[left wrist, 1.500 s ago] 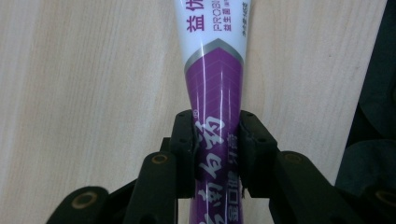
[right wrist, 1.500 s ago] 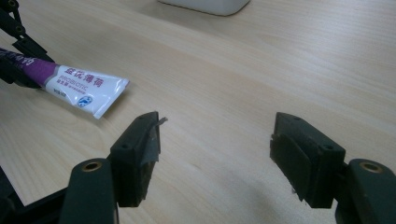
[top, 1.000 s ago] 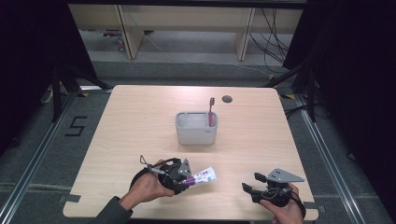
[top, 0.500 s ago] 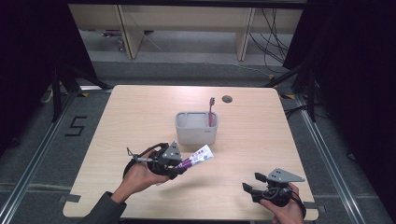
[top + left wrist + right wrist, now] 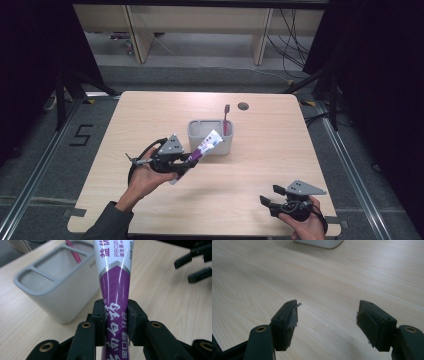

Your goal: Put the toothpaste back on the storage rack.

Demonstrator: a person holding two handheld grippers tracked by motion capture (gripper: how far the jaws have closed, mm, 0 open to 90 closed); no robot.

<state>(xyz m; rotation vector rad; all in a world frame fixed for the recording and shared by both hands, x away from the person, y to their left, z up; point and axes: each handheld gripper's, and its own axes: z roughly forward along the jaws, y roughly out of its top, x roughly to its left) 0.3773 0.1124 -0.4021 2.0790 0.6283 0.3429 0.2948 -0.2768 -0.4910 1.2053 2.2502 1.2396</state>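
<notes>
Toothpaste tube (image 5: 115, 287), its top cut off, sits clenched in left tongs (image 5: 115, 323); right tongs (image 5: 327, 325) gape.

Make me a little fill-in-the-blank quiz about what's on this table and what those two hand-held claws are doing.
1. The left gripper is shut on a purple and white ____.
2. The pink toothbrush stands in the grey ____.
3. The right gripper has its jaws ____, with nothing between them.
4. The table has a top of light ____.

Missing words: toothpaste tube; holder; open; wood
</notes>
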